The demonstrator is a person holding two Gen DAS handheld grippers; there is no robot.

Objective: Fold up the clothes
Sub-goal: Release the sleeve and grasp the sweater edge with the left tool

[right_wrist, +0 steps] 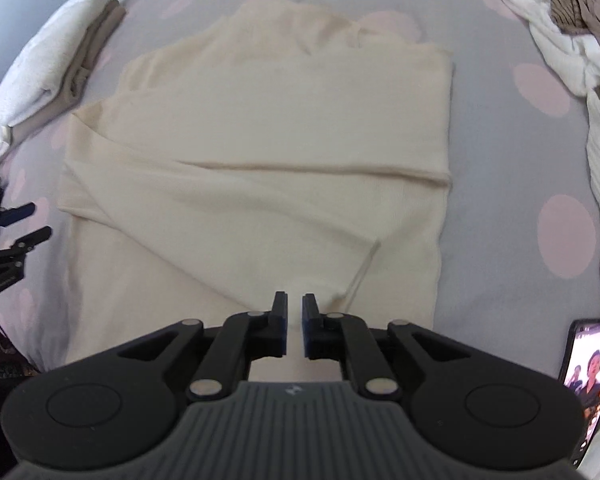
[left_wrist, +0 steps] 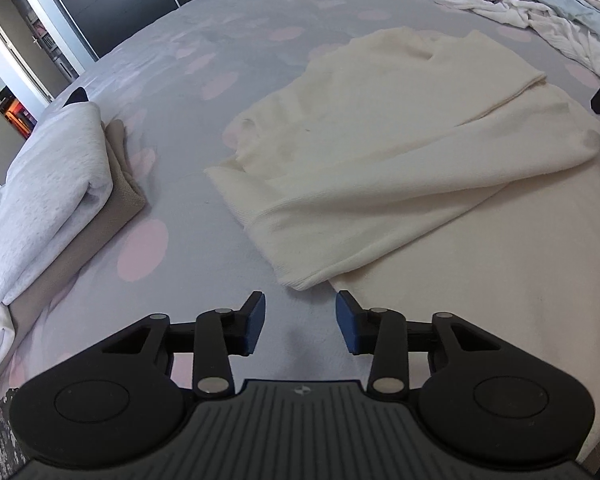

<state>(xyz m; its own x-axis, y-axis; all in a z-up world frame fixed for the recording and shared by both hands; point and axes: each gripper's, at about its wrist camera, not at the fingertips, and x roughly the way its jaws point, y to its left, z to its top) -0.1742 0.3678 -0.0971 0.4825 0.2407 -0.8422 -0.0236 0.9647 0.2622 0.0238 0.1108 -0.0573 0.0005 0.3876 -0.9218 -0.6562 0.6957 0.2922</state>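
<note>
A cream sweater point(left_wrist: 380, 152) lies flat on the bed, its sleeves folded across the body. My left gripper point(left_wrist: 300, 320) hovers over bare sheet just short of a sleeve cuff point(left_wrist: 300, 276), open, with nothing between its blue pads. In the right wrist view the sweater point(right_wrist: 260, 152) fills the middle. My right gripper point(right_wrist: 295, 312) sits low over its near hem with the jaws a narrow slit apart; no cloth is pinched between them. The left gripper point(right_wrist: 20, 224) shows at that view's left edge, beside the sweater.
The bed has a grey sheet point(left_wrist: 204, 240) with pink dots. A folded stack point(left_wrist: 48, 196), light grey on beige, lies to the left. A heap of unfolded clothes point(left_wrist: 540, 8) is at the far right. A lit phone point(right_wrist: 588, 372) lies near right.
</note>
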